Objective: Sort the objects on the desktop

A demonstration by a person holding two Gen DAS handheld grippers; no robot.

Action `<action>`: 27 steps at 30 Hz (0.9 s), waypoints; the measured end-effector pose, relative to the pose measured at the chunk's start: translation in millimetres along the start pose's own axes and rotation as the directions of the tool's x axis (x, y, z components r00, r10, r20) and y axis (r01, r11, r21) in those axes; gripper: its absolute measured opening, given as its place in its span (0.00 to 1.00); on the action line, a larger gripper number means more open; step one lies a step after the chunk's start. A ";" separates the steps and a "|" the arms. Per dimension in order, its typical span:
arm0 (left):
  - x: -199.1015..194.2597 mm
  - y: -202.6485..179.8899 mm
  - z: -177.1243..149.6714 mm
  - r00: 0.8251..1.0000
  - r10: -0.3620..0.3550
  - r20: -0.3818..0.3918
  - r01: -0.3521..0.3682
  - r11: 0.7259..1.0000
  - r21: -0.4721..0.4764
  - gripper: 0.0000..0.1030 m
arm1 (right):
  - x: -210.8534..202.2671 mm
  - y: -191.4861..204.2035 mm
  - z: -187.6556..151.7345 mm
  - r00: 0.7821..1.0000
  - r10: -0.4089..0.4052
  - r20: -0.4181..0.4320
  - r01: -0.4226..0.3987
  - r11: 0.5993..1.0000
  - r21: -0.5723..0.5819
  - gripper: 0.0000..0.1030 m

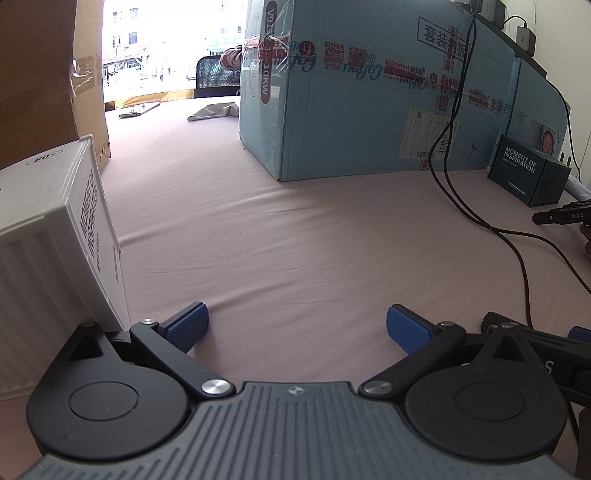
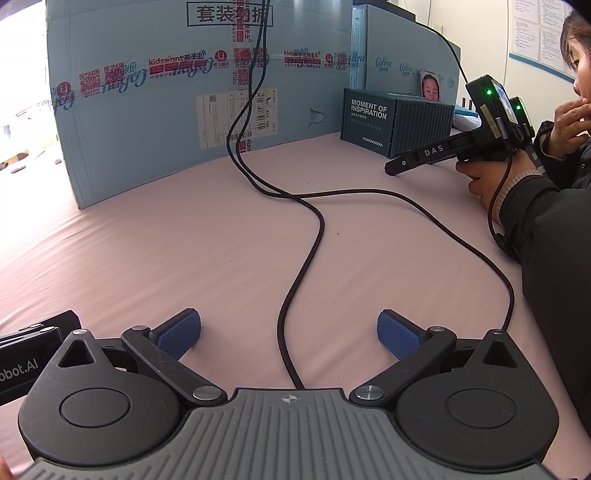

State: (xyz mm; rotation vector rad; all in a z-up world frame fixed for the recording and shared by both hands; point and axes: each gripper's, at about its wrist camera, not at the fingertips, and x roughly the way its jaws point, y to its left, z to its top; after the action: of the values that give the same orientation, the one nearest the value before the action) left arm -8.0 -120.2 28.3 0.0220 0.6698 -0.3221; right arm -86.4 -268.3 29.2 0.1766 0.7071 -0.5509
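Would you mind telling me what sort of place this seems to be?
Probably an office or workroom desk used for recording: a pink-covered table, large blue shipping cartons, trailing black cables, and notices on the wall.

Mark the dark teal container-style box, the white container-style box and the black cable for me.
dark teal container-style box (image 2: 369, 114): right wrist view, on its printed end face.
white container-style box (image 1: 48, 236): left wrist view, on its ribbed top face.
black cable (image 2: 317, 218): right wrist view, on the bend lying on the pink cloth.
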 end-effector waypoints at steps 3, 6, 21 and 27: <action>0.3 0.1 -0.1 1.000 0.000 0.000 0.000 1.000 0.000 1.00 | 1.4 -1.0 1.3 1.000 0.002 0.000 -0.002 1.000 -0.001 1.00; 0.7 0.0 0.3 1.000 0.000 -0.001 0.000 1.000 0.000 1.00 | 2.3 -1.6 2.1 1.000 0.002 0.001 -0.002 1.000 -0.002 1.00; -0.5 -1.2 0.1 1.000 0.001 0.000 -0.001 1.000 0.001 1.00 | 2.1 -2.7 1.3 1.000 0.003 0.007 -0.003 1.000 -0.002 1.00; -0.6 -0.9 -0.1 1.000 0.001 0.000 -0.001 1.000 0.001 1.00 | 2.4 -2.2 1.1 1.000 0.002 0.009 -0.002 1.000 -0.003 1.00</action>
State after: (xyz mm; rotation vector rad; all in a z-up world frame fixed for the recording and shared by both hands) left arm -8.8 -120.8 28.6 0.0229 0.6697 -0.3216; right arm -85.5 -271.5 28.5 0.1725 0.6989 -0.5484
